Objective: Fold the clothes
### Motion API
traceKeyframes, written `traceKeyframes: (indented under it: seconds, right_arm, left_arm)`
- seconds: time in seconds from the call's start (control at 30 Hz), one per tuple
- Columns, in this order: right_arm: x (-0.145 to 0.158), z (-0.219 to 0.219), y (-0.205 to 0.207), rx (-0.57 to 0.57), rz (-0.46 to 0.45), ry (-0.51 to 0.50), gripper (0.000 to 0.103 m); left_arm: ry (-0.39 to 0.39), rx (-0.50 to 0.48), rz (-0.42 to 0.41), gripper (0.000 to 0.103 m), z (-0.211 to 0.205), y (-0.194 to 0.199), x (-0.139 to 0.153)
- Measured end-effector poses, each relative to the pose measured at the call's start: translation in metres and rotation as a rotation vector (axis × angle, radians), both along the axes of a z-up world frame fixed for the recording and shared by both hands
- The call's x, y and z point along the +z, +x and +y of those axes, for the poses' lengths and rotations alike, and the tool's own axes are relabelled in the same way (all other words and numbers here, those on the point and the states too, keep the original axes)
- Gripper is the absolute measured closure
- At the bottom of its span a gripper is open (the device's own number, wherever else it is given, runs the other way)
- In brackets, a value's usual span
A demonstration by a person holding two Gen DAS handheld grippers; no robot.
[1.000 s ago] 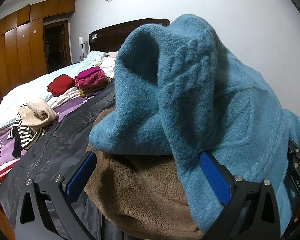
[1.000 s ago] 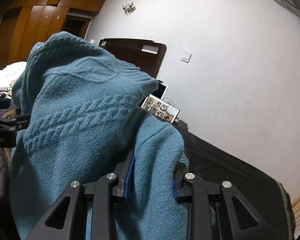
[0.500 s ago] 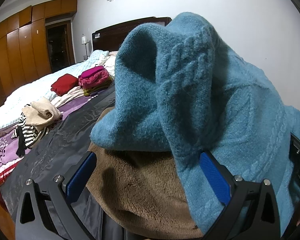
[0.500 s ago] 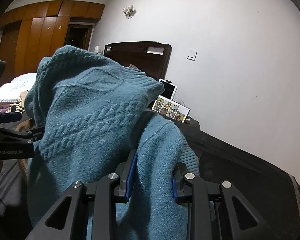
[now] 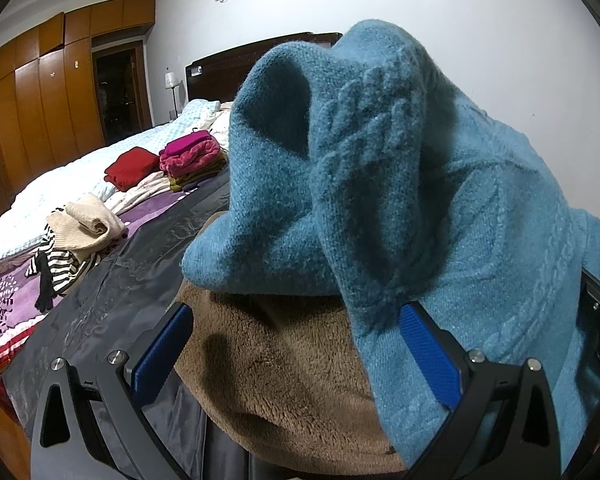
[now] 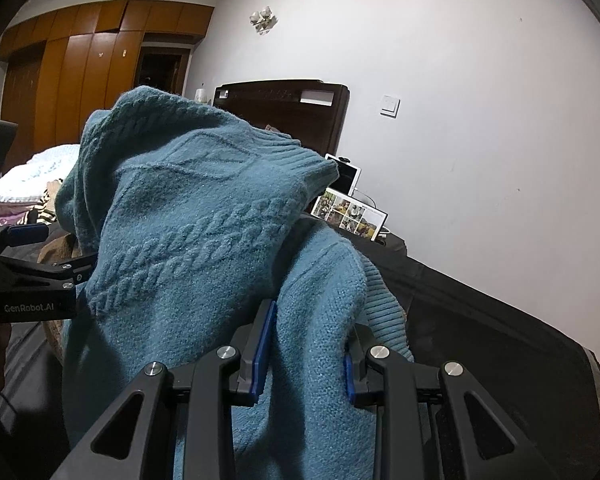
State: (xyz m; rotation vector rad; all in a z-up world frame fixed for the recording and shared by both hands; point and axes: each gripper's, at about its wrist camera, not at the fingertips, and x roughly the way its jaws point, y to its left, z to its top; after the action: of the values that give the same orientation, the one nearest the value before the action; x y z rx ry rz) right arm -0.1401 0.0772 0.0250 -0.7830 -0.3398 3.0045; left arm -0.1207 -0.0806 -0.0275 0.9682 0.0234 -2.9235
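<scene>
Two grippers: we see both at the bottom of their own views, black frames with blue pads.
Right gripper [image 6: 304, 354]: its jaws are closed most of the way, and we see a thick fold of the teal sweater [image 6: 204, 240] pinched between the pads.
Left gripper [image 5: 296, 354]: its jaws stand wide apart. We see the sweater draped over the right-hand finger [image 5: 428, 356], while the left-hand pad is bare. Whether that finger bears any real grip we cannot tell; nothing is pressed between the two pads.
Teal sweater [image 5: 380, 184]: a fuzzy wool knit with cable braids and a ribbed hem. It is bunched and lifted in front of both cameras, and its lower edge rests on the brown fleece.
Brown fleece [image 5: 284, 372]: a plush, soft-piled garment lying in a rounded heap between and beyond the left jaws.
Dark sheet [image 5: 112, 292]: smooth, slightly glossy grey-black cloth spread over the near part of the bed, under the fleece.
Bed [image 5: 12, 300]: purple patterned cover and a pale quilt further off.
Middle distance: we note a cream knit [image 5: 86, 226] on a striped garment, loosely heaped.
Further off: a folded red garment [image 5: 130, 166] and a neat stack topped with magenta [image 5: 192, 156].
Far end: a dark wooden headboard [image 6: 284, 112], wooden wardrobes and a white wall.
</scene>
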Motion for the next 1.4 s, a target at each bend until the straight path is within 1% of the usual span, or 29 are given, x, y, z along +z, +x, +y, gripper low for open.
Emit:
traceKeyframes:
  seconds: [0.4,0.8,0.93,1.07,1.13,1.2,1.3,1.4]
  right_arm:
    - [0.001,0.002,0.001,0.005,-0.015,-0.012,0.073]
    - [-0.011,0.002,-0.004,-0.014,-0.053,0.003,0.073]
    - [-0.015,0.002,-0.005,-0.009,-0.059,-0.011,0.073]
    - [-0.018,0.002,-0.009,-0.007,-0.086,-0.022,0.073]
    - [-0.020,0.003,-0.012,-0.007,-0.104,-0.033,0.073]
    - [-0.021,0.007,-0.016,-0.013,-0.123,-0.067,0.073]
    - [-0.021,0.007,-0.017,-0.016,-0.112,-0.064,0.073]
    - [-0.022,-0.001,-0.014,-0.036,-0.083,-0.004,0.073]
  left_arm:
    - [0.003,-0.001,0.003,0.000,-0.002,0.000,-0.002]
    - [0.003,0.001,0.010,0.000,-0.002,0.000,-0.003]
    - [-0.019,0.006,0.024,0.000,0.002,0.000,-0.003]
    - [-0.036,0.006,0.040,0.000,0.006,0.000,-0.005]
    - [-0.032,0.002,0.043,0.000,0.005,-0.001,-0.006]
    - [-0.022,-0.003,0.042,0.000,0.004,-0.002,-0.007]
    - [-0.009,-0.009,0.042,0.000,0.002,-0.003,-0.008]
    - [-0.008,-0.011,0.044,0.000,0.002,-0.004,-0.008]
